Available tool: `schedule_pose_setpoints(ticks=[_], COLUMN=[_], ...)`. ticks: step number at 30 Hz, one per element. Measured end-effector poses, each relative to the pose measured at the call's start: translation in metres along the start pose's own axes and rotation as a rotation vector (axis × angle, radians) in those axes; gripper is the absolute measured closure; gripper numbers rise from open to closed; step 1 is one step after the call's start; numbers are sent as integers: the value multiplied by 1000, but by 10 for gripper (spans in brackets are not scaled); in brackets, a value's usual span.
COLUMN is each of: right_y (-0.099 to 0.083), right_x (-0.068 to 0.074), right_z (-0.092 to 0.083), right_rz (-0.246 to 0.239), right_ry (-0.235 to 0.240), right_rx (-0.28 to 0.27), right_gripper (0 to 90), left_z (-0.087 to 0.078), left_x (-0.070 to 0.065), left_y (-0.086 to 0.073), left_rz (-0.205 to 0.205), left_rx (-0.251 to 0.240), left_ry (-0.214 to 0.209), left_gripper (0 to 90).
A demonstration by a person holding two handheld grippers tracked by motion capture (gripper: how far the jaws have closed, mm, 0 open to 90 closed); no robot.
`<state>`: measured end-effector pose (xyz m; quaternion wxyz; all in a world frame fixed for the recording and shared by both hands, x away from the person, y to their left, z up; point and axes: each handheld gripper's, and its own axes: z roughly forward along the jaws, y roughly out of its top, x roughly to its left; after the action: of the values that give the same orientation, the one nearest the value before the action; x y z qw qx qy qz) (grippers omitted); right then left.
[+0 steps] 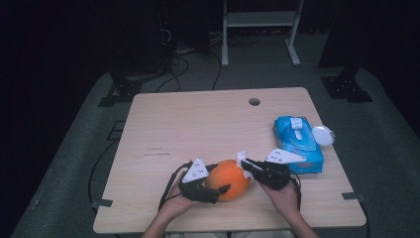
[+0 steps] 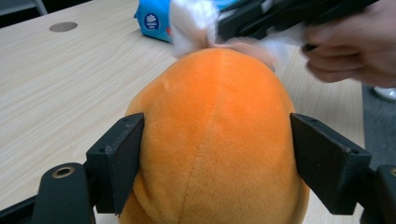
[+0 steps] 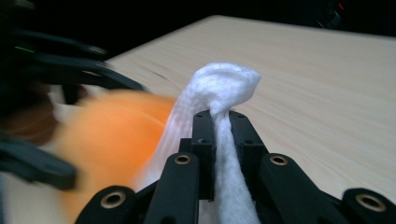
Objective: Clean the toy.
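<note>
An orange plush ball (image 1: 229, 179) rests on the wooden table (image 1: 198, 129) near its front edge. My left gripper (image 1: 219, 181) holds it from the left; in the left gripper view the ball (image 2: 219, 116) sits between the two black jaws, whose pads (image 2: 122, 161) press into its sides. My right gripper (image 1: 246, 165) comes in from the right, shut on a crumpled white wipe (image 1: 241, 158). The wipe (image 2: 192, 25) touches the ball's far top, with the right gripper (image 2: 261, 18) behind it. In the right gripper view the wipe (image 3: 224, 84) bulges out between the closed jaws of the gripper (image 3: 222, 120).
A blue pack of wet wipes (image 1: 298, 144) lies at the table's right edge, its white lid (image 1: 323, 135) flipped open. A round cable hole (image 1: 254, 101) is at the back. Cables and stand legs are on the floor beyond.
</note>
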<state>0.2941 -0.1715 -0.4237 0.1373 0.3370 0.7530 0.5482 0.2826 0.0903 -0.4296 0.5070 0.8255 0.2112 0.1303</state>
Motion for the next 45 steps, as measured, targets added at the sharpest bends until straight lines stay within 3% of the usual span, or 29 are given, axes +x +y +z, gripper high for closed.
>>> schedule_pose_setpoints(ticks=[3,5,8,9,10,11,14,15,16,21,24,25,27,32,35,36,37,41,43,45], right_y=[9,9,0,-1,0,2,9,10,10,4,11,13,11,6,10,10,11,6,7,11], right_x=[19,21,-1,-5,-4,1,23,27,27,8,25,31,33,9,25,25,29,9,13,24], right_z=[-1,1,4,2,0,-1,1,2,2,1,-2,0,5,1,-1,-1,3,4,0,-1], right_rz=[-47,-61,-16,16,32,15,-38,-72,-72,-38,-55,-85,-109,-38,-83,-83,-113,-32,-52,-84], right_ry=[104,102,22,18,25,35,124,122,122,41,136,145,125,42,96,96,99,49,49,109], right_rx=[-34,-25,9,6,-5,-12,-29,-24,-24,-2,-34,-26,-3,-6,-15,-15,-5,-2,-3,-13], right_gripper=[809,809,806,807,807,806,805,806,806,806,806,807,809,808,808,808,810,809,808,806], left_z=[0,-1,0,1,2,2,1,1,1,3,4,5,5,7,7,7,7,9,11,11], left_x=[-1,0,-2,-3,-3,-3,-3,-3,-3,-5,-6,-6,-6,-8,-8,-8,-8,-9,-10,-9], left_y=[-1,-1,0,1,2,2,1,1,1,3,3,2,2,3,3,3,2,3,4,3], left_rz=[-13,-14,-6,-4,-3,-2,-11,-10,-10,-10,-8,-8,-4,2,6,6,-9,-2,10,-1], left_rx=[-5,-2,-5,-5,-2,-3,-6,-3,-3,-14,-19,-21,-18,-23,-19,-19,-26,-27,-22,-31], left_ry=[10,8,8,8,10,12,13,12,12,11,10,10,10,8,4,4,5,8,4,2], left_gripper=[223,225,229,229,229,228,228,228,228,233,233,233,233,232,229,228,228,232,232,233])
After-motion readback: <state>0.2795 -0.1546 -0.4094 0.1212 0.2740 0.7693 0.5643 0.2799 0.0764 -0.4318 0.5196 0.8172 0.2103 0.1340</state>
